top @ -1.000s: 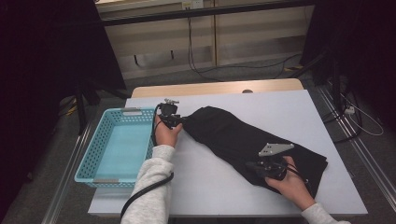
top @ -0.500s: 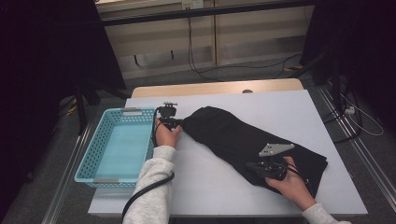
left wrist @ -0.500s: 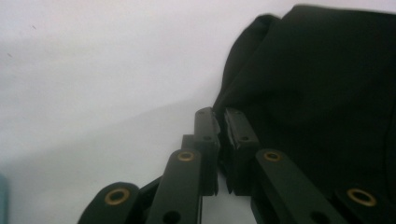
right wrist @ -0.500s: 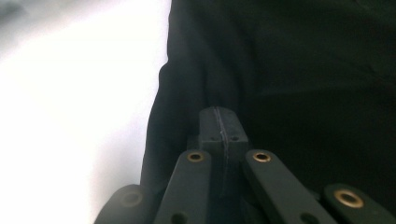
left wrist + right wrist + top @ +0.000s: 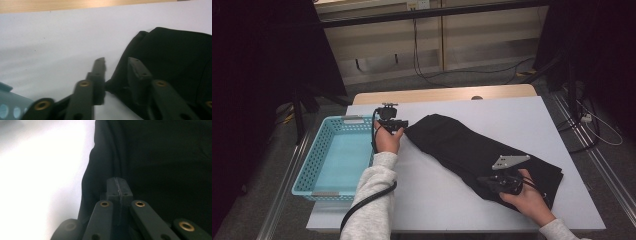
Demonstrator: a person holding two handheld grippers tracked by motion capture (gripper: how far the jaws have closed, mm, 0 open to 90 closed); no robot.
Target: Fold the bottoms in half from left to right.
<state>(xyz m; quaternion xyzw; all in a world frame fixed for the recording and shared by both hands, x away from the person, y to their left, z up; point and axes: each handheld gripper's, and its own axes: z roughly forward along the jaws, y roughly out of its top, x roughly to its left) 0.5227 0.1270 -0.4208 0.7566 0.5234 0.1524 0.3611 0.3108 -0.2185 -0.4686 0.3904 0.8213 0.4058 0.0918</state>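
Note:
A long black cloth (image 5: 452, 145) lies slantwise across the white table (image 5: 437, 200). My left gripper (image 5: 399, 123) is at its far left end. In the left gripper view the gripper (image 5: 117, 61) has just been opening. The cloth (image 5: 175, 55) has its corner lying low between the jaws, and the pads do not press it. My right gripper (image 5: 484, 181) rests on the cloth's near right end. In the right gripper view its jaws (image 5: 117, 180) are shut, and creases of the cloth (image 5: 162, 157) run into the tips.
A light blue plastic basket (image 5: 309, 160) stands at the table's left edge, just beside my left hand; its corner (image 5: 10, 105) shows in the left gripper view. A wooden strip (image 5: 442, 94) runs along the table's far edge. Cables lie on the floor beyond.

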